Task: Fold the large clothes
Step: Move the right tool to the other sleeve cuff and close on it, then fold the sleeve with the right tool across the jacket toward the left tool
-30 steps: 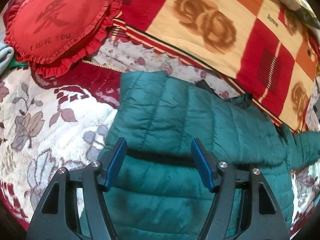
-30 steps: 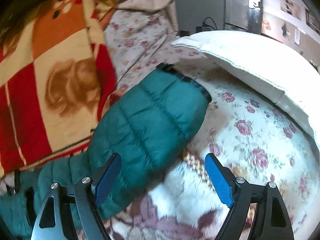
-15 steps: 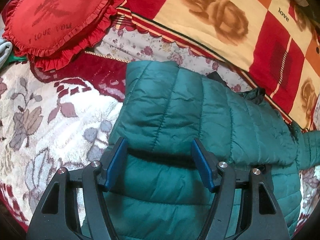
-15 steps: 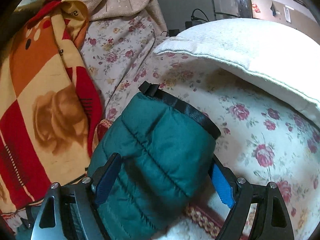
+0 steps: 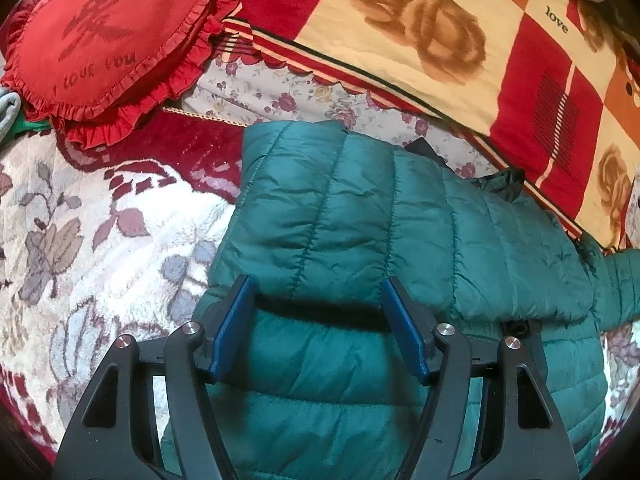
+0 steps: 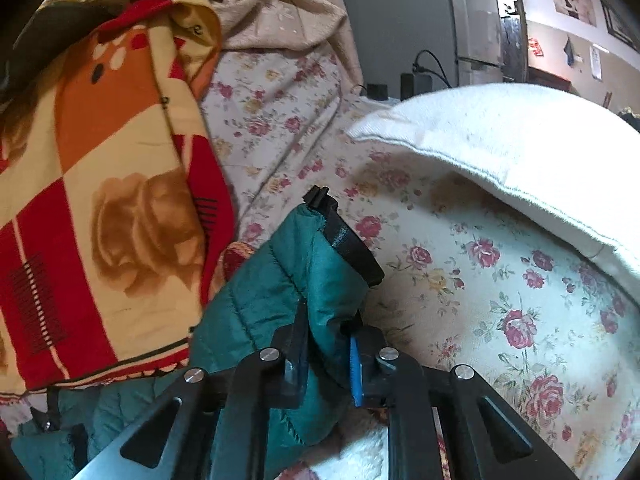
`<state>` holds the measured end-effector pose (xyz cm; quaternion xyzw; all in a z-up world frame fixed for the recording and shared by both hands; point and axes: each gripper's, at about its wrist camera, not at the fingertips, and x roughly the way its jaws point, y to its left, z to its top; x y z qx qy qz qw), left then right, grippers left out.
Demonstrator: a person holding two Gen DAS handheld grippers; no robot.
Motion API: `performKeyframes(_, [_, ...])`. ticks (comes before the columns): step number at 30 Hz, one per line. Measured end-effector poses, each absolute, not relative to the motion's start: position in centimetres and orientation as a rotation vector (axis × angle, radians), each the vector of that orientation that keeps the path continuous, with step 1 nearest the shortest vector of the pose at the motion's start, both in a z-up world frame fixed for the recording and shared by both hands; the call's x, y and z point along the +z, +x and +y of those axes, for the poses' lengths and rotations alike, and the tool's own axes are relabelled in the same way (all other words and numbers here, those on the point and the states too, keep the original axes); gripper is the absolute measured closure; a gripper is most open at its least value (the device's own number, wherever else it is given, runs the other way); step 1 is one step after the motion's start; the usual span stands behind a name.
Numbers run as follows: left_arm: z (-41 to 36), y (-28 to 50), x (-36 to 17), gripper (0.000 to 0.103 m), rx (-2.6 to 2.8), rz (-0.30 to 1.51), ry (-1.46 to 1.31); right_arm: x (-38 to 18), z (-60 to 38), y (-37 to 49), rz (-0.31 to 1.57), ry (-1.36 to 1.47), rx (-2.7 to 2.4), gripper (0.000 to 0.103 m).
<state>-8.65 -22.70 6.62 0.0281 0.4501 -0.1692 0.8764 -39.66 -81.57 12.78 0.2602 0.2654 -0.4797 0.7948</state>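
A dark green quilted jacket (image 5: 360, 220) lies spread on the bed, its upper layer folded over the lower one. My left gripper (image 5: 318, 296) hovers open just above that fold's edge, blue pads wide apart and not pressing the fabric. In the right wrist view the jacket's sleeve (image 6: 280, 280) runs away from me and ends in a black cuff (image 6: 352, 248). My right gripper (image 6: 326, 332) has its jaws closing tight on the sleeve a little behind the cuff. The fabric bunches between the pads.
A red heart-shaped pillow (image 5: 100, 40) lies at the far left. A red, orange and cream rose blanket (image 5: 440, 40) borders the jacket's far side. A white pillow (image 6: 520, 160) sits right of the sleeve on the rose-print sheet (image 6: 480, 300). A plush floral blanket (image 5: 80, 240) covers the near bed.
My right gripper moved forward over the sleeve and went from wide open to clamped on it near the cuff. The left gripper stayed open over the jacket.
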Motion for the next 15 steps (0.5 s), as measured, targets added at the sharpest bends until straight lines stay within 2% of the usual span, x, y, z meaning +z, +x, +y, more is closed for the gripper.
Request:
performKeyframes(7, [-21.7,-8.7,7.4,0.036,-0.331,0.91,0.066,15.6,-77.9,-39.0,0.513,0.565,-0.883,0.089])
performKeyframes(15, [-20.8,-8.8,7.7,0.036,-0.324,0.896,0.063,18.3,-71.4,-34.9,0.548,0.531,-0.614,0.091])
